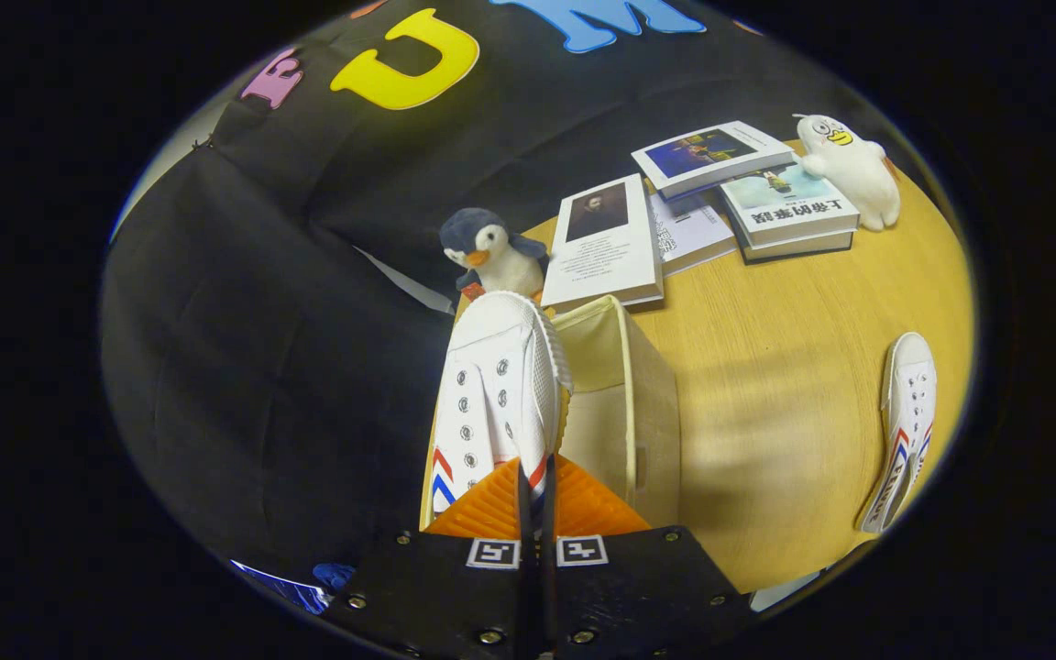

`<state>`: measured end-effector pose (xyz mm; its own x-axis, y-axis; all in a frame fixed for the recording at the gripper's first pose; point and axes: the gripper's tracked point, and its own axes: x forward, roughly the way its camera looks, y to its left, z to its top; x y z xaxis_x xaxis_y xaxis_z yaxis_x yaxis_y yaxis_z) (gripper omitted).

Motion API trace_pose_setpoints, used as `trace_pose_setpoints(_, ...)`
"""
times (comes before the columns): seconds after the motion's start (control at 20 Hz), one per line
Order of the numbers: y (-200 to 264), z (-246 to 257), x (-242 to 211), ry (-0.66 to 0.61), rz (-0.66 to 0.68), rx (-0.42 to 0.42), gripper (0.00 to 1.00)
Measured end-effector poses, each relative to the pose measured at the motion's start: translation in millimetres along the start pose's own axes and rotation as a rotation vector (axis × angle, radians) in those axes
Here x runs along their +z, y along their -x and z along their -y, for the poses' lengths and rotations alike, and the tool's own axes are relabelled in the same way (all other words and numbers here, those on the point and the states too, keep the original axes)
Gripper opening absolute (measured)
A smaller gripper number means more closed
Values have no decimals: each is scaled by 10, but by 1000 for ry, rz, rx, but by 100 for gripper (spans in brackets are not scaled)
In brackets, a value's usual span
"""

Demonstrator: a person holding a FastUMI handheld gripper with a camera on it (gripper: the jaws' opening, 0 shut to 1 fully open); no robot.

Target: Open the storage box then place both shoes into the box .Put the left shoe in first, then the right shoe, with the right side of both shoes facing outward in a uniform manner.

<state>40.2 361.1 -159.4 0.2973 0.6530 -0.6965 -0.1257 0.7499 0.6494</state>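
My gripper (535, 490) is shut on a white canvas shoe (491, 394) with red and blue stripes, both fingers pressing its side wall. The shoe hangs toe-forward above the near left part of the cream fabric storage box (624, 403), which stands open on the wooden table (785, 385). The box's inside is mostly hidden by the shoe. A second matching white shoe (904, 431) lies on the table well to the right of the box, apart from it.
Beyond the box sit a grey-and-white penguin plush (491, 252) and several books (606, 243), with a stacked pair (789, 215) farther right. A white plush toy (853, 170) stands by that stack. The table's left edge runs just beside the box.
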Motion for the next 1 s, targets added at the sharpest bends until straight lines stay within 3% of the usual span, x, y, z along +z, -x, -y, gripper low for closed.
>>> trace_pose_setpoints(1.0,-1018,28,-580,19,-132,-200,0)
